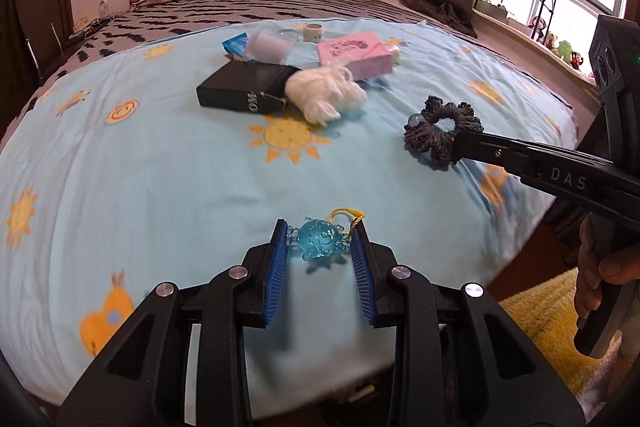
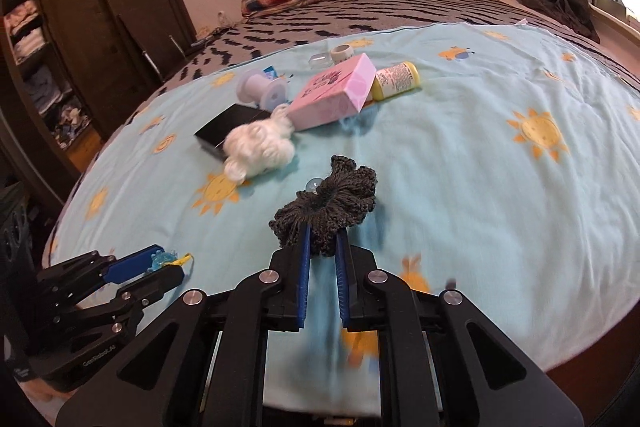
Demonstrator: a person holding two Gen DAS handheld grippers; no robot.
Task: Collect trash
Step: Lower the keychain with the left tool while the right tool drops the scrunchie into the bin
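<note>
My left gripper pinches the blue charm; right gripper pinches the dark scrunchie, both nearer me than the black box.

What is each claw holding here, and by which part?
Left claw pinches the blue charm by its sides. Right claw grips the dark scrunchie by its near edge.

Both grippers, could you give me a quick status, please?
Left gripper shut on blue charm. Right gripper shut on dark scrunchie. Path clear.
</note>
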